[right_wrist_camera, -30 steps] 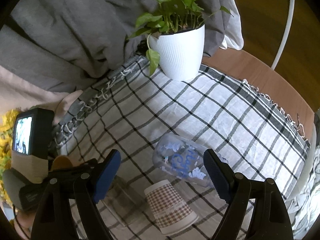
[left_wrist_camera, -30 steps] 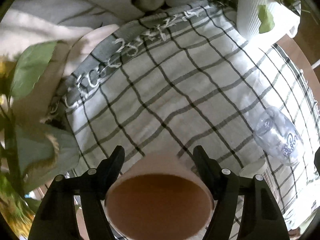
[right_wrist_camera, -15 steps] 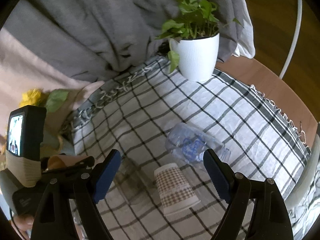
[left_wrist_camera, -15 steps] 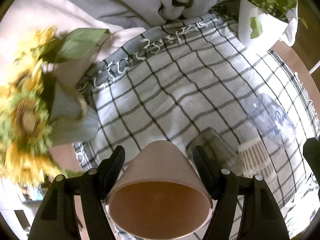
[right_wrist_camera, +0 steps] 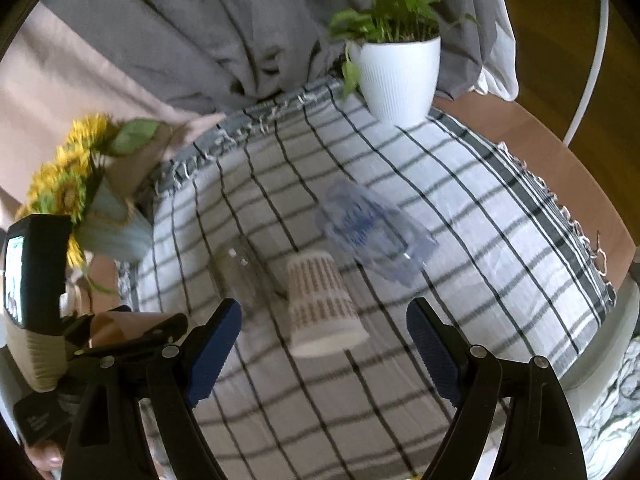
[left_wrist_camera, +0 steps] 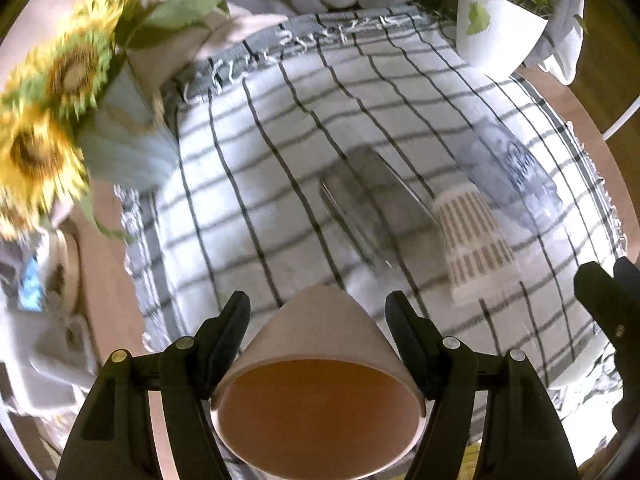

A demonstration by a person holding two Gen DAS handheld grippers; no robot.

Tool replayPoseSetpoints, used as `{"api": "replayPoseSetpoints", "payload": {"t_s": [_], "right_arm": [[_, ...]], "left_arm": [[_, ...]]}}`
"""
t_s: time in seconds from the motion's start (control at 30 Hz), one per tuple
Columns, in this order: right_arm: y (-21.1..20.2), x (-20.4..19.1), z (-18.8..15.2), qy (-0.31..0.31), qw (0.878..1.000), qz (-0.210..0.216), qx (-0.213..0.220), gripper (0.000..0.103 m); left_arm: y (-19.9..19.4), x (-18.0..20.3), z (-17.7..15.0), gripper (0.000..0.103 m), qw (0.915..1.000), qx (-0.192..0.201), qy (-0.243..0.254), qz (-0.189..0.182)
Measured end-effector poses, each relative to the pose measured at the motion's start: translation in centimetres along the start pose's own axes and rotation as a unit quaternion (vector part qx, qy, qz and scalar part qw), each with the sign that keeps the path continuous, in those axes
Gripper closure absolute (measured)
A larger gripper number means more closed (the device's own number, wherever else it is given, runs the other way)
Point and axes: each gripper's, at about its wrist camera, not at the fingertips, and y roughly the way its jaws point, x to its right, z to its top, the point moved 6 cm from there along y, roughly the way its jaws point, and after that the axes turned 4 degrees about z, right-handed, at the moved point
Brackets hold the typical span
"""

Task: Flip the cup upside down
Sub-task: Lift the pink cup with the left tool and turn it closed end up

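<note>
My left gripper is shut on a pink paper cup, held in the air above the checked cloth with its open mouth toward the camera. The cup and left gripper also show at the left edge of the right wrist view. My right gripper is open and empty above the cloth. Ahead of it a checked paper cup stands upside down. A clear glass and a clear plastic cup with blue print lie on their sides beside it.
A white pot with a green plant stands at the far edge of the checked cloth. A sunflower bouquet in a pale blue vase stands at the left edge. Grey fabric hangs behind. Wooden tabletop shows at the right.
Both grippers have pulled back and up, so more of the table shows. The left gripper still holds the pink cup. The glass and checked cup have come into the left view.
</note>
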Motion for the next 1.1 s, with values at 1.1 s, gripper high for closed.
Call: {"api": "replayPoseSetpoints", "payload": {"t_s": [1.1], "right_arm": [[0.3, 3.6, -8.1, -0.131, 0.99, -0.03, -0.052, 0.019]], "left_arm": [[2.5, 3.5, -12.4, 0.036, 0.9908, 0.018, -0.131, -0.028]]}}
